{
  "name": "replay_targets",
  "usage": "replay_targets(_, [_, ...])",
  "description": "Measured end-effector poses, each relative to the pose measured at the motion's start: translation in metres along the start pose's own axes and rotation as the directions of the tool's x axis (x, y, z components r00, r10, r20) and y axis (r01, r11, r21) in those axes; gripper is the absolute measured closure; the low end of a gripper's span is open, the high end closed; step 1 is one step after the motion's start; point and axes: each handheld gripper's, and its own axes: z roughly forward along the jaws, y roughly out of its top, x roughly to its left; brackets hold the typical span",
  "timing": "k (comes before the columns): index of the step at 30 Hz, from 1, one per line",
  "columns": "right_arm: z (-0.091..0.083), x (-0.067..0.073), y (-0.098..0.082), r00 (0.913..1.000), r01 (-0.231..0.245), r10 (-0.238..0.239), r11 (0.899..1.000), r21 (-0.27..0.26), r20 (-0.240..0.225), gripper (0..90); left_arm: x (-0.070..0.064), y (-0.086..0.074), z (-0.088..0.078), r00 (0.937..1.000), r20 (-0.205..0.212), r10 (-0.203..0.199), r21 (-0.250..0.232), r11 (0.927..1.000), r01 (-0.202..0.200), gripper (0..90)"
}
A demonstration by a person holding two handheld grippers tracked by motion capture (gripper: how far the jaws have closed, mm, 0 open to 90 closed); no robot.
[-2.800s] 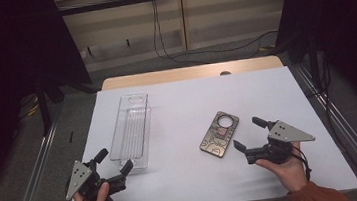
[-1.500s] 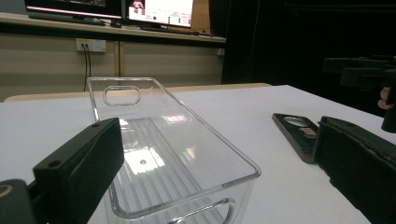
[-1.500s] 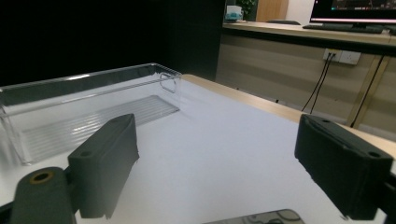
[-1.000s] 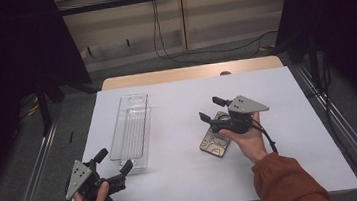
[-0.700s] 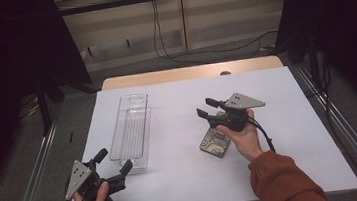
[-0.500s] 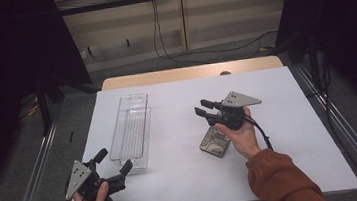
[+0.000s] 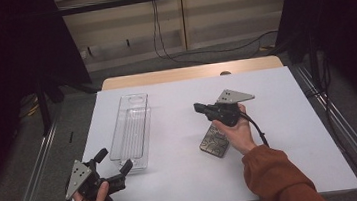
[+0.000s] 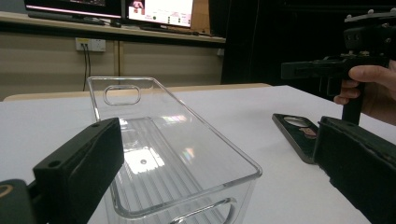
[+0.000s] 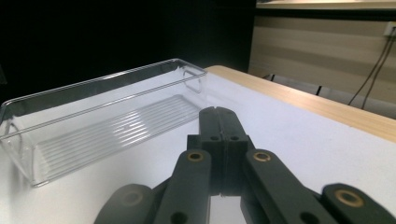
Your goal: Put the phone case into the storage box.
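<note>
Two grippers work the white table (image 7: 289, 119); the right gripper (image 7: 198, 108), jaws just pressed together on nothing, hovers mid-table beyond the dark palette (image 7: 214, 141); the left gripper (image 7: 115, 161), jaws spread, sits near the front-left corner by the clear tray (image 7: 130, 130).

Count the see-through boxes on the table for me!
1. The clear plastic tray lies on the table's left half, lengthwise away from the person, just beyond the left claw. Nothing seems hidden.

Right gripper (image 9: 218, 122): black jaws pressed together, having just closed with nothing between them. Clear plastic tray (image 9: 100, 116) lies beyond on the white table (image 9: 299, 140), empty. Wall cables (image 9: 373, 79) at far right.
</note>
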Motion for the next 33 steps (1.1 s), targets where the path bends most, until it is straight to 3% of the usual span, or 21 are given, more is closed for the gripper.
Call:
replay_targets(4, [0.004, -0.001, 0.004, 0.9998, 0.000, 0.001, 0.999, 0.048, -0.020, 90.0, -0.001, 0.000, 0.000, 1.0000, 0.002, 0.000, -0.001, 1.0000, 0.000, 1.9])
replay_targets(7, [0.007, -0.003, 0.006, 0.9989, -0.027, 0.031, 0.995, 0.094, -0.036, 90.0, 0.000, 0.000, 0.000, 1.0000, 0.001, 0.000, 0.000, 1.0000, 0.000, 1.9])
replay_targets(13, [0.014, -0.003, 0.007, 0.9965, -0.042, 0.059, 0.966, 0.254, -0.060, 90.0, -0.001, 0.000, 0.001, 1.0000, 0.008, 0.001, -0.001, 1.0000, -0.001, 1.9])
replay_targets(16, [0.015, -0.001, 0.007, 0.9921, -0.060, 0.092, 0.945, 0.323, -0.085, 90.0, 0.000, 0.000, 0.000, 1.0000, 0.002, 0.002, 0.001, 1.0000, -0.002, 1.9])
replay_targets(21, [0.016, 0.000, 0.008, 0.9879, -0.065, 0.115, 0.916, 0.395, -0.104, 90.0, 0.000, 0.000, 0.001, 1.0000, 0.008, 0.003, 0.003, 1.0000, -0.003, 1.9])
replay_targets(22, [0.016, 0.001, 0.010, 0.9874, -0.072, 0.124, 0.905, 0.420, -0.098, 90.0, 0.000, 0.000, 0.001, 1.0000, 0.007, 0.002, 0.002, 1.0000, -0.002, 1.9])
replay_targets(23, [0.017, 0.001, 0.010, 0.9872, -0.066, 0.121, 0.904, 0.423, -0.104, 90.0, 0.000, 0.000, 0.001, 1.0000, 0.007, 0.003, 0.002, 1.0000, -0.003, 1.9])
replay_targets(24, [0.017, 0.002, 0.012, 0.9840, -0.091, 0.148, 0.897, 0.432, -0.099, 90.0, 0.000, 0.000, 0.001, 1.0000, 0.007, 0.006, 0.004, 1.0000, -0.006, 1.9])
replay_targets(25, [0.018, 0.003, 0.014, 0.9848, -0.089, 0.146, 0.892, 0.443, -0.095, 90.0, 0.000, 0.000, 0.001, 1.0000, 0.007, 0.005, 0.002, 1.0000, -0.005, 1.9])
replay_targets(28, [0.022, 0.004, 0.016, 0.9865, -0.060, 0.128, 0.862, 0.503, -0.102, 90.0, 0.000, 0.000, 0.000, 1.0000, 0.002, 0.005, 0.002, 1.0000, -0.005, 1.9])
replay_targets(29, [0.024, 0.005, 0.016, 0.9861, -0.058, 0.131, 0.848, 0.527, -0.102, 90.0, 0.000, 0.000, 0.000, 1.0000, 0.003, 0.005, 0.002, 1.0000, -0.005, 1.9])
replay_targets(30, [0.026, 0.006, 0.015, 0.9875, -0.048, 0.124, 0.827, 0.560, -0.098, 90.0, 0.000, 0.000, 0.000, 1.0000, 0.003, 0.002, 0.000, 1.0000, -0.002, 1.9])
replay_targets(31, [0.027, 0.007, 0.015, 0.9887, -0.041, 0.117, 0.815, 0.578, -0.094, 90.0, 0.000, 0.000, 0.000, 1.0000, 0.004, 0.004, 0.001, 1.0000, -0.004, 1.9])
replay_targets(33, [0.030, 0.008, 0.013, 0.9871, -0.048, 0.129, 0.802, 0.596, -0.095, 90.0, 0.000, 0.000, 0.000, 1.0000, 0.007, 0.001, -0.002, 1.0000, -0.001, 1.9])
